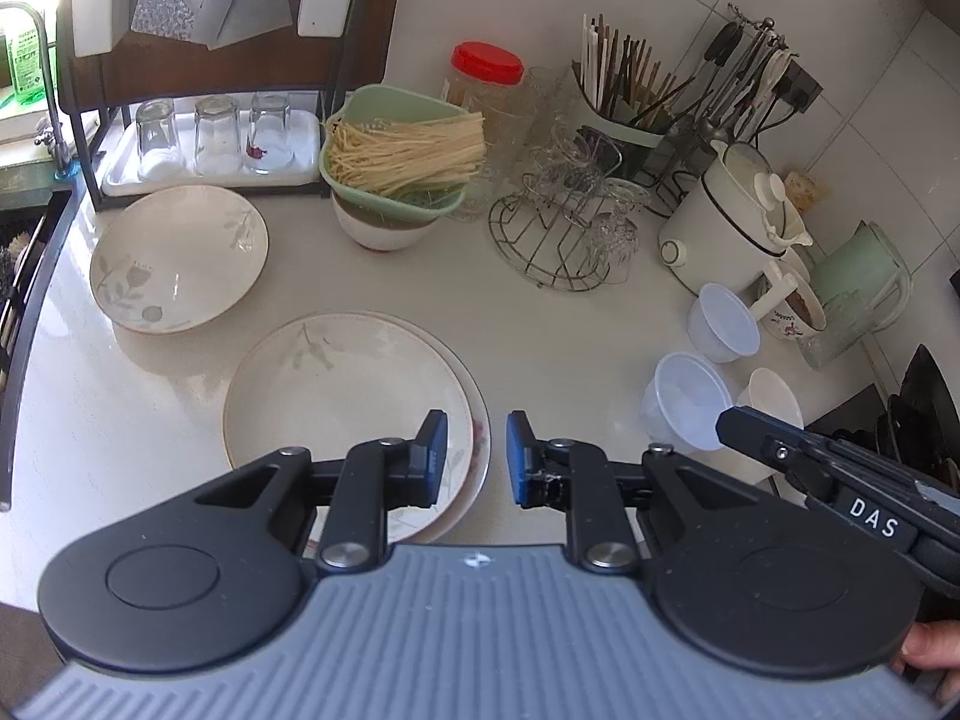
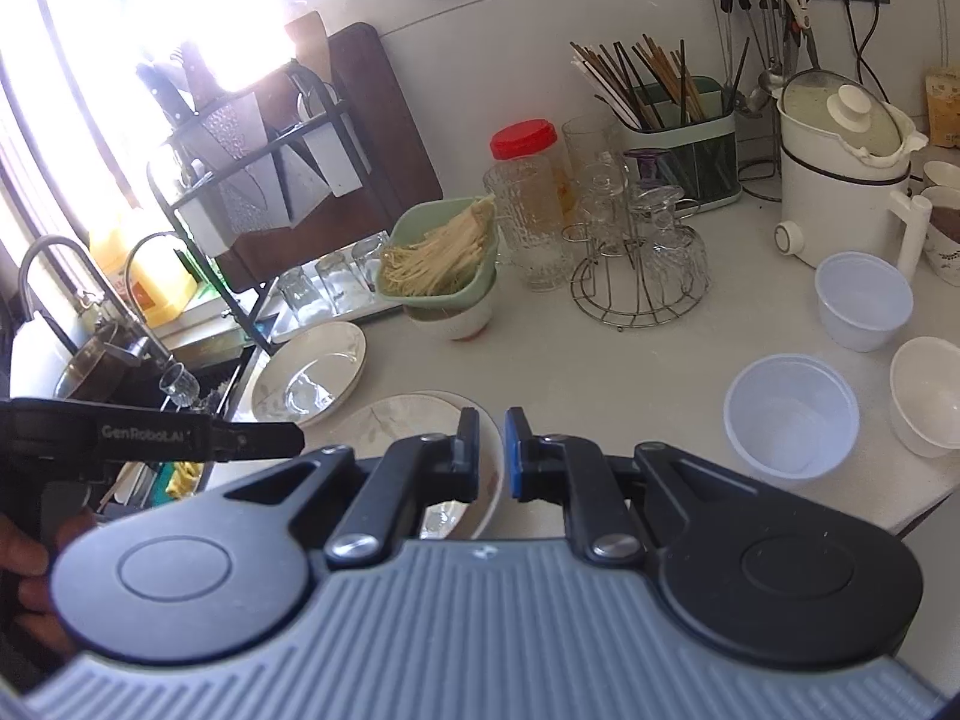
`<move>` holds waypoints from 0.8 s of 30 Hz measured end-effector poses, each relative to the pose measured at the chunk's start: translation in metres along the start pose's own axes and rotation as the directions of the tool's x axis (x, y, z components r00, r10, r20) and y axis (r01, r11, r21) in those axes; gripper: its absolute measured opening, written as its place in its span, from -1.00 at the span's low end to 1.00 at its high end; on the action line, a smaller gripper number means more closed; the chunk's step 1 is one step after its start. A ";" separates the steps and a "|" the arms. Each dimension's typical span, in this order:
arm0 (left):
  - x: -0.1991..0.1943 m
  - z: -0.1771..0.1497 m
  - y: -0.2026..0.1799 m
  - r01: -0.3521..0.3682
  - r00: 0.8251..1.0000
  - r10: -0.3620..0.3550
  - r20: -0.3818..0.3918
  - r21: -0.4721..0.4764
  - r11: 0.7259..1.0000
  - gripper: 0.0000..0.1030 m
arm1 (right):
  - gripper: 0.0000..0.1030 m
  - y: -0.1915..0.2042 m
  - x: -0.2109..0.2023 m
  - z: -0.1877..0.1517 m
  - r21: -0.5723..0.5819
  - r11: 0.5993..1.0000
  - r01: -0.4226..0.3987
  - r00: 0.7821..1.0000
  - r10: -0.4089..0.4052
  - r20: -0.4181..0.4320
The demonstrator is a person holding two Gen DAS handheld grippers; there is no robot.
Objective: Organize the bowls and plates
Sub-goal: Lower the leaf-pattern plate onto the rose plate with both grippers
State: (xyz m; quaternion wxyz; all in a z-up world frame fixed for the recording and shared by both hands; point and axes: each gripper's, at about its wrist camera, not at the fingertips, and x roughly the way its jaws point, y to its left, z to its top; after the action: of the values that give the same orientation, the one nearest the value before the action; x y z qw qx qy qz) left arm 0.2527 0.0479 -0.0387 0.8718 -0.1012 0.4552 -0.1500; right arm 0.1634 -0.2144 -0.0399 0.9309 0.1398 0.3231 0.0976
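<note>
We work on a pale countertop (image 1: 570, 348), cluttered toward 12 and 2 o'clock. Largest task items first: the stacked plates (image 1: 336, 396) sit at 6 o'clock just ahead of us, a leaf-print plate on top of a floral one whose rim pokes out on the right. The deep leaf-print plate (image 1: 180, 258) lies alone at 10 o'clock, apart from the stack. At 3 o'clock sit two clear plastic bowls (image 1: 690, 408) and a small white bowl (image 1: 774, 396), close together.

The left gripper (image 1: 477, 459) hovers over the right rim of the stack, fingers parted with a modest gap, empty. The right gripper (image 2: 492, 456) is also empty, fingers a narrow gap apart, hanging above the same stack's edge.

We judge the step is gathering plates: likely fetch the deep plate and add it to the stack, or nest the bowls. To do it well, we approach the rim from the side, pinch only the lip, lift level and set down centred so the stack does not slide. Glazed rims look slippery. We keep clear of the green strainer of noodles (image 1: 402, 150) and the glass rack (image 1: 558, 240) at 12 o'clock.
</note>
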 end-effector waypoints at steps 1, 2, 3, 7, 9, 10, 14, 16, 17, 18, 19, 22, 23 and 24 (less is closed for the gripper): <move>0.001 -0.003 -0.002 0.001 1.000 -0.001 -0.002 -0.005 1.000 -0.55 | -0.75 -0.002 -0.003 -0.001 -0.003 1.000 0.001 1.000 -0.001 0.001; 0.001 -0.005 -0.005 -0.001 1.000 0.001 -0.002 -0.008 1.000 -0.55 | -0.75 -0.004 -0.005 -0.002 -0.003 1.000 -0.001 1.000 0.001 0.001; 0.000 -0.007 -0.008 -0.005 1.000 0.005 0.000 -0.009 1.000 -0.55 | -0.75 -0.006 -0.007 -0.003 -0.005 1.000 -0.003 1.000 0.003 0.003; 0.000 -0.015 -0.018 -0.017 1.000 0.017 0.007 -0.018 1.000 -0.55 | -0.75 -0.013 -0.011 -0.006 -0.016 1.000 -0.010 1.000 0.010 0.000; -0.002 -0.019 -0.022 -0.024 1.000 0.024 0.011 -0.020 1.000 -0.55 | -0.75 -0.015 -0.014 -0.007 -0.027 0.999 -0.020 1.000 0.020 0.000; -0.002 -0.021 -0.024 -0.027 1.000 0.027 0.011 -0.022 0.999 -0.55 | -0.75 -0.016 -0.014 -0.008 -0.032 0.999 -0.024 1.000 0.024 -0.002; -0.007 -0.026 -0.026 -0.039 0.999 0.039 0.013 -0.031 0.999 -0.55 | -0.75 -0.016 -0.016 -0.011 -0.050 0.998 -0.039 0.999 0.038 -0.011; -0.009 -0.029 -0.024 -0.046 0.999 0.047 0.015 -0.042 0.998 -0.55 | -0.75 -0.016 -0.015 -0.011 -0.049 0.998 -0.049 0.999 0.049 -0.016; -0.010 -0.029 -0.022 -0.050 0.999 0.050 0.016 -0.049 0.998 -0.55 | -0.75 -0.015 -0.015 -0.012 -0.050 0.997 -0.054 0.998 0.053 -0.018; -0.011 -0.029 -0.021 -0.052 0.998 0.053 0.017 -0.055 0.997 -0.55 | -0.75 -0.014 -0.014 -0.012 -0.055 0.997 -0.058 0.998 0.057 -0.020; -0.012 -0.029 -0.019 -0.054 0.998 0.055 0.020 -0.062 0.997 -0.55 | -0.75 -0.014 -0.013 -0.012 -0.059 0.996 -0.061 0.998 0.060 -0.022; -0.013 -0.026 -0.014 -0.050 0.998 0.052 0.024 -0.068 0.996 -0.55 | -0.75 -0.010 -0.010 -0.009 -0.070 0.996 -0.063 0.998 0.062 -0.027; -0.014 -0.025 -0.013 -0.051 0.998 0.052 0.024 -0.066 0.997 -0.55 | -0.75 -0.009 -0.009 -0.009 -0.075 0.995 -0.065 0.998 0.063 -0.027; -0.014 -0.025 -0.011 -0.053 0.998 0.055 0.024 -0.064 0.997 -0.55 | -0.75 -0.007 -0.008 -0.008 -0.079 0.995 -0.068 0.997 0.066 -0.028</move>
State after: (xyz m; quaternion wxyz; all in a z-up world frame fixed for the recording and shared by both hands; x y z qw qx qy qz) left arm 0.2232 0.0414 -0.0387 0.8777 -0.1184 0.4511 -0.1104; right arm 0.1527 -0.2216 -0.0432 0.9278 0.1117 0.3259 0.1434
